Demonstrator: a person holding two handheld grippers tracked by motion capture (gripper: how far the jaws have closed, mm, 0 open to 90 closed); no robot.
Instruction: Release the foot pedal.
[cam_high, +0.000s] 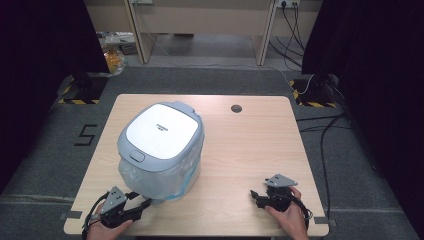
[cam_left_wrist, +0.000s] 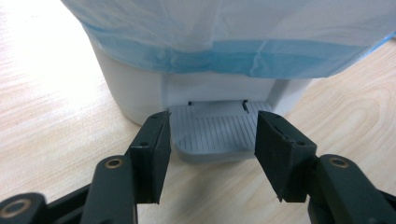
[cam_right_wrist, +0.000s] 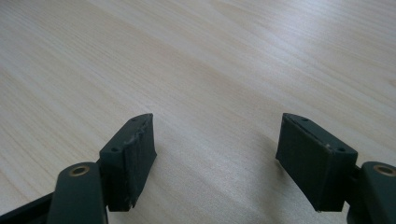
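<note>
Straddling the bin's (cam_high: 160, 150) grey foot pedal (cam_left_wrist: 212, 135) without pressing it, left tongs (cam_left_wrist: 211, 140) stand open, lid (cam_high: 161, 131) still shut; right tongs (cam_right_wrist: 215, 154) rest open on the counter (cam_high: 240, 150).

- Left black two-jaw gripper (cam_left_wrist: 210, 140): flat matte pads, brass-ringed pivot screws.
- Right black gripper (cam_right_wrist: 215, 154): scuffed pad edge, grey three-cornered top plate, seemingly black trailing cable.
</note>
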